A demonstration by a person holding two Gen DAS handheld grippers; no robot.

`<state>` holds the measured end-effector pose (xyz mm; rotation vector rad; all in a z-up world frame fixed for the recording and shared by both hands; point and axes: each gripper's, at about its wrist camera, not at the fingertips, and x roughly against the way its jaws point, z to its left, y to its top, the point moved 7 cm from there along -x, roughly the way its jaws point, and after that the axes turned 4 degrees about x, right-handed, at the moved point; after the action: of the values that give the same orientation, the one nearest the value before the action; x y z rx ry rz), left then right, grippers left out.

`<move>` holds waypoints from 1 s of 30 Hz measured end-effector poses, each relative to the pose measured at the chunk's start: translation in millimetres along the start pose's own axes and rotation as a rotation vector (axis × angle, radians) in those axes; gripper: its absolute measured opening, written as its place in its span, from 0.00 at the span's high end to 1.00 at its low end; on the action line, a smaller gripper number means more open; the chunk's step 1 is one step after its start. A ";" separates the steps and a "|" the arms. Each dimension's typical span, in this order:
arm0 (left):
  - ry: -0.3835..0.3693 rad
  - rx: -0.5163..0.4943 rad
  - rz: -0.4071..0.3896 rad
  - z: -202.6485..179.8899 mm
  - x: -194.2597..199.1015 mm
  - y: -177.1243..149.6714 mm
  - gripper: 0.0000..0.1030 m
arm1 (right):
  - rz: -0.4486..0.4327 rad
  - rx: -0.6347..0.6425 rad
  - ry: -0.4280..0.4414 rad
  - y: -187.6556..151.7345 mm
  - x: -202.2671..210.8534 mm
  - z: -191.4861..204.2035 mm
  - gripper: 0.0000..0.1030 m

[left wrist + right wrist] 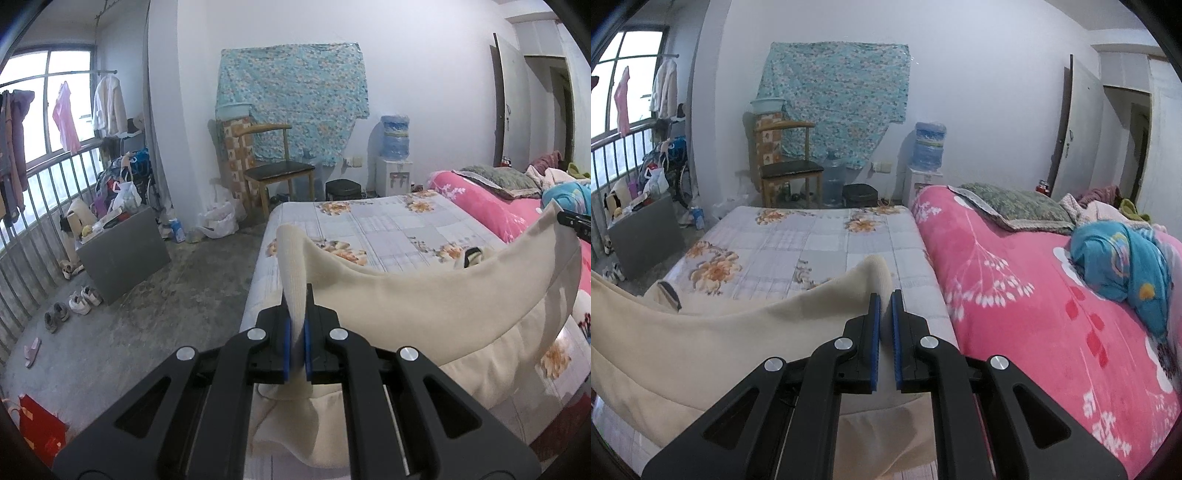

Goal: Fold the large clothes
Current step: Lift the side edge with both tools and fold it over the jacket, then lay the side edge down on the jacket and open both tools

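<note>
Where the bed with its floral patchwork sheet meets the pink blanket, a cream garment hangs stretched above the mattress, its lower part lying on the sheet. The left gripper is clamped on one ribbed corner, and the right gripper pinches the other.

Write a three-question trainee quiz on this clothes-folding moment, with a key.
1. True or false: the left gripper is shut on the cream garment.
2. The right gripper holds: A) the pink blanket, B) the cream garment, C) nothing.
3. Fill in: the garment hangs between the grippers above the ____.

Key: 1 true; 2 B; 3 bed.
</note>
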<state>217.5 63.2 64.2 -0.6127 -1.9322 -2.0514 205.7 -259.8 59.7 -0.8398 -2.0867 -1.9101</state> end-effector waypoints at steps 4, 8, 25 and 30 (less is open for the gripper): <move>-0.011 0.008 -0.007 3.3 -29.0 20.7 0.95 | -0.006 0.005 0.010 17.8 -24.5 2.8 0.94; -0.018 0.031 0.028 10.5 -73.5 32.0 0.95 | 0.022 -0.016 0.056 32.3 -64.8 4.8 0.94; 0.034 0.179 0.295 54.6 -193.9 -5.0 0.72 | 0.349 -0.092 0.094 -11.9 -187.5 -13.0 0.80; -0.172 0.234 0.376 12.5 -193.5 -14.0 0.60 | 0.399 -0.024 0.344 -18.5 -187.6 39.8 0.80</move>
<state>382.5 57.7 -38.4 -1.0316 -1.9302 -1.5645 359.3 -273.5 -55.7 -0.7930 -1.5648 -1.7211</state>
